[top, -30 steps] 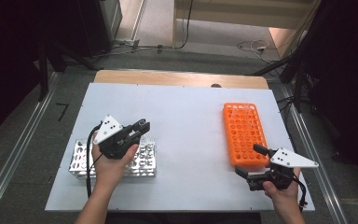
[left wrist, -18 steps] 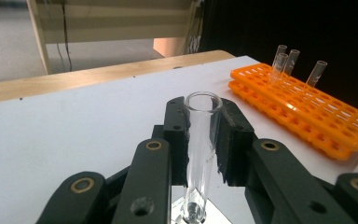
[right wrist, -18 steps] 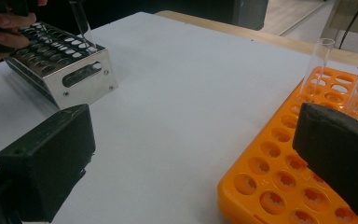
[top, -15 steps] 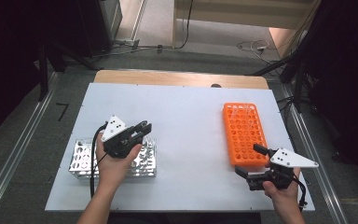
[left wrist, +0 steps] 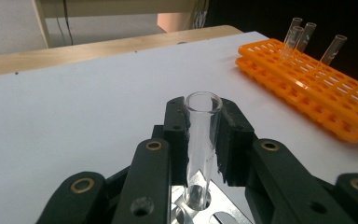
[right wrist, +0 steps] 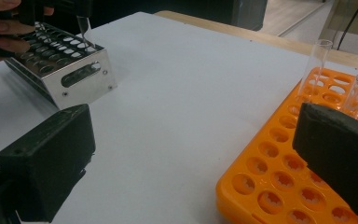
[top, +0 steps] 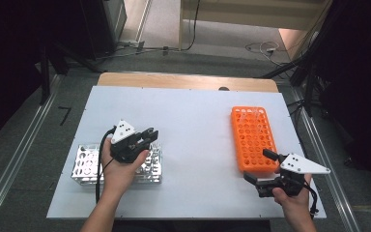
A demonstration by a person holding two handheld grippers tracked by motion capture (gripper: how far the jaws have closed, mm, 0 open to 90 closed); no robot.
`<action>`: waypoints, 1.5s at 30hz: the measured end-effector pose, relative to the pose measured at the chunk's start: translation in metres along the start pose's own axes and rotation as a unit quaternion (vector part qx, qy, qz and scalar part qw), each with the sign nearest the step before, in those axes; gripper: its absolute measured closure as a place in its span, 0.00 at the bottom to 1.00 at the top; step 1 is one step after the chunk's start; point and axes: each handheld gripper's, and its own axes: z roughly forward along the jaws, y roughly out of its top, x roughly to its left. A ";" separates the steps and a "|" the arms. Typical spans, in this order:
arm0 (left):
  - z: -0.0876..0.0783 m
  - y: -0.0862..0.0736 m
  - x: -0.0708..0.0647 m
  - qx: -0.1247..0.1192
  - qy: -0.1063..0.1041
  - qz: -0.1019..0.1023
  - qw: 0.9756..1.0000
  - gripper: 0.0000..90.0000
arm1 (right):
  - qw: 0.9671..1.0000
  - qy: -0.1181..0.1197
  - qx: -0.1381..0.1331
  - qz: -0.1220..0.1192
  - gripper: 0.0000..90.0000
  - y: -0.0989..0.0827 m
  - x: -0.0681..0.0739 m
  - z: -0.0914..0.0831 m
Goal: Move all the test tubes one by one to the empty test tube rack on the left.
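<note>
Moved: left gripper [top: 147, 137] has shifted slightly toward the person and down over the metal rack [top: 84, 166] since a second ago; right gripper [top: 258, 169] unchanged.
Tube axis: test tube [left wrist: 203, 140] stands near upright, long axis vertical, open mouth up, bottom end in a hole of the metal rack.
Tube look: clear glass or plastic, thin wall, round rim, looks empty as far as visible.
Tube location: over the right end of the metal rack, at the near-left part of the white table [top: 193, 121].
Left fingers: clamped on the test tube, black pads pressing on both sides just below the rim.
Right fingers: spread wide, nothing between them; hovering at the near end of the orange rack [top: 253, 140].
Orange rack: lies flat on the right side of the table, long side running away from the person; a few more clear tubes [left wrist: 305, 35] stand at its far end, tilted a little.
Racks: well apart, bare table between.
Hands: left hand [top: 118, 166] over the metal rack, right hand [top: 292, 200] at the near table edge.
</note>
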 end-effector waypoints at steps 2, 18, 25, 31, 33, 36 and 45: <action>0.001 -0.001 -0.001 0.006 0.002 0.004 1.000 0.84 | 1.000 0.000 -0.001 -0.001 0.00 0.000 0.000 0.000; 0.002 -0.003 -0.005 0.030 0.014 0.024 0.999 0.84 | 1.000 -0.003 0.000 -0.002 0.00 0.000 0.000 -0.001; 0.003 -0.004 -0.005 0.044 0.015 0.023 0.999 0.84 | 1.000 -0.005 0.000 -0.002 0.00 0.000 -0.001 -0.001; 0.006 -0.005 -0.006 0.060 0.007 0.027 0.998 0.83 | 1.000 -0.005 0.001 -0.002 0.00 0.000 -0.001 -0.001; 0.006 -0.005 -0.006 0.063 0.006 0.027 0.998 0.83 | 1.000 -0.006 0.001 -0.002 0.00 0.000 -0.001 -0.001; 0.007 -0.005 -0.006 0.069 0.004 0.027 0.997 0.82 | 1.000 -0.006 0.002 -0.002 0.00 0.000 -0.001 -0.001; 0.008 -0.004 -0.006 0.072 0.002 0.027 0.997 0.76 | 1.000 -0.007 0.003 -0.002 0.00 0.000 -0.001 0.000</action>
